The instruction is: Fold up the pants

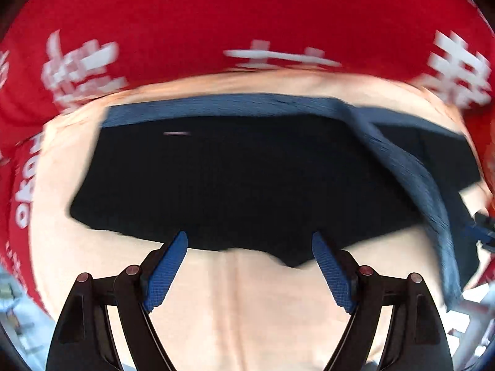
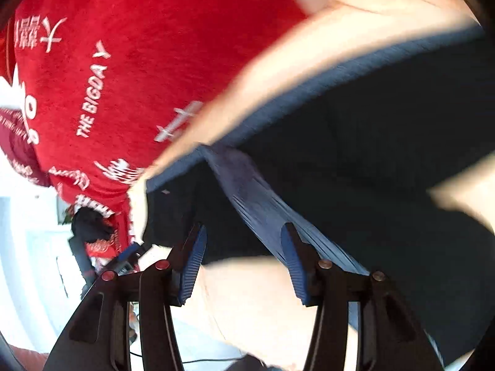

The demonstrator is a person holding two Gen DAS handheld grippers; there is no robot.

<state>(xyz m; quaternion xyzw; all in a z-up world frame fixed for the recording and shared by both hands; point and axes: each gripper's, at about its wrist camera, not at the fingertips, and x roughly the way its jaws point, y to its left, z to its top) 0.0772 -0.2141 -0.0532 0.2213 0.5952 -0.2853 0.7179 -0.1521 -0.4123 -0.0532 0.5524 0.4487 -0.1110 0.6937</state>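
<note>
The pants (image 1: 247, 179) lie flat on a cloth (image 1: 241, 303) spread over the worktop, and a printed cover (image 1: 216, 15) lies beyond the cloth's far edge. The left gripper (image 1: 249, 269) hangs over the near edge of the pants, jaws apart with nothing between them. At the right, a ribbed band (image 1: 411, 179) crosses the pants, and the right gripper (image 2: 244, 262) hangs beside it.
</note>
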